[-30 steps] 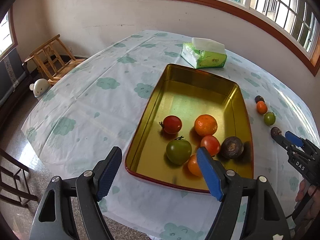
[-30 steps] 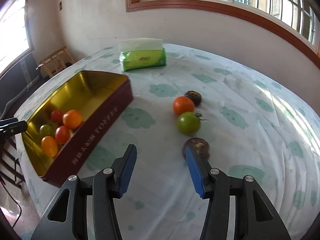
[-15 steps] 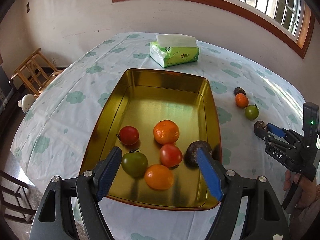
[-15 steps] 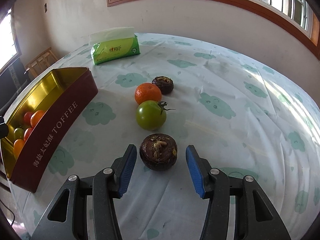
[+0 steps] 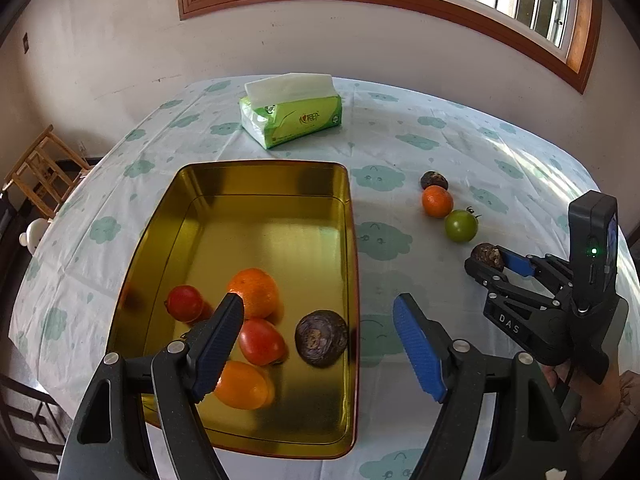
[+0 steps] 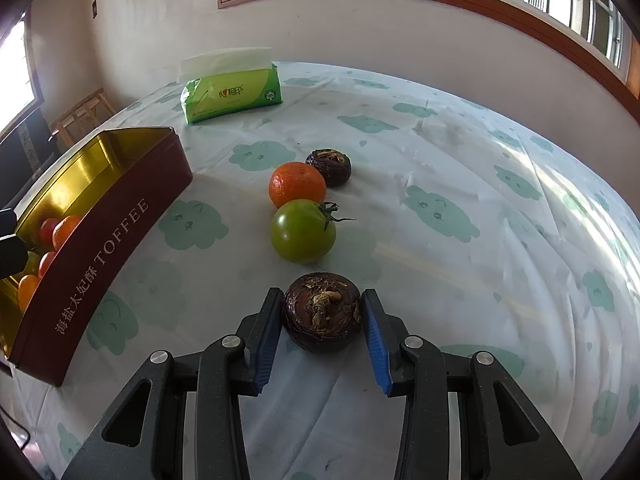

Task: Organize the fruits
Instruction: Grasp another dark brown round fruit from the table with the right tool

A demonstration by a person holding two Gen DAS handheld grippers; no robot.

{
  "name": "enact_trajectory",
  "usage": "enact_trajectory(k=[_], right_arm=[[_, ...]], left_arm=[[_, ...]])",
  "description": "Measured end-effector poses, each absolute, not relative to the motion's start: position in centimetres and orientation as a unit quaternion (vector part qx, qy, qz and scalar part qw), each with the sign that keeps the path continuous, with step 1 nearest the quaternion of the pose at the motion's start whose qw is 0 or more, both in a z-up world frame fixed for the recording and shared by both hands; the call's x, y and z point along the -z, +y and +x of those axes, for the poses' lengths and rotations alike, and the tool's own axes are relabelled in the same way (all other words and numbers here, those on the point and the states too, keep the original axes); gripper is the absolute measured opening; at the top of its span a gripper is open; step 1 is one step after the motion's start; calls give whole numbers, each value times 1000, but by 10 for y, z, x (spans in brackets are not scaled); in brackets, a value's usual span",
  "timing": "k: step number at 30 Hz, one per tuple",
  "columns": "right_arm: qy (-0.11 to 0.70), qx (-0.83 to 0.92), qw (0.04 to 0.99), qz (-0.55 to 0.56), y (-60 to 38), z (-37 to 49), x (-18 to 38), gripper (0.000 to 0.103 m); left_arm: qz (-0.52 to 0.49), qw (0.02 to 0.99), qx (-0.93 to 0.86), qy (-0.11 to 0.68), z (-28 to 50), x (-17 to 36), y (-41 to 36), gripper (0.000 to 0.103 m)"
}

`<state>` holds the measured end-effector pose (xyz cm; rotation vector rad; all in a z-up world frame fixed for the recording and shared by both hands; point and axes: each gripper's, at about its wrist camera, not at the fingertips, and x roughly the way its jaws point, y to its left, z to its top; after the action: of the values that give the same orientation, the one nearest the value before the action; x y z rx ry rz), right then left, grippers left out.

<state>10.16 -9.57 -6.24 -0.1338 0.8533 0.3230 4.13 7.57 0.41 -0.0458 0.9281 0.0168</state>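
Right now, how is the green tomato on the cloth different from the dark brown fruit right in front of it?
The green tomato is smooth and shiny; the dark brown fruit is rough and dull. The green tomato is slightly larger. It carries a curled stem and lies free, touching the orange, while the dark brown fruit sits between the pads of the right tongs, which are closing on it. Both are round and rest on the tablecloth, outside the tin.

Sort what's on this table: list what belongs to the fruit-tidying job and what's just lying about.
Job:
- gold tin holding fruit
- dark brown fruit, right gripper jaws closing on it
- green tomato
- orange
- far brown fruit

Lying about:
- tissue pack
- wooden chair
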Motion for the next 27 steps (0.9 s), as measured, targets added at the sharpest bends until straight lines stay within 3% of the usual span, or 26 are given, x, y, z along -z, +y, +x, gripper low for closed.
enact_trajectory(k=[27], right_arm=[[413,-47,909,-14,-227,88,59,40]], left_arm=[[13,897,69,437,92,17,-30,73]])
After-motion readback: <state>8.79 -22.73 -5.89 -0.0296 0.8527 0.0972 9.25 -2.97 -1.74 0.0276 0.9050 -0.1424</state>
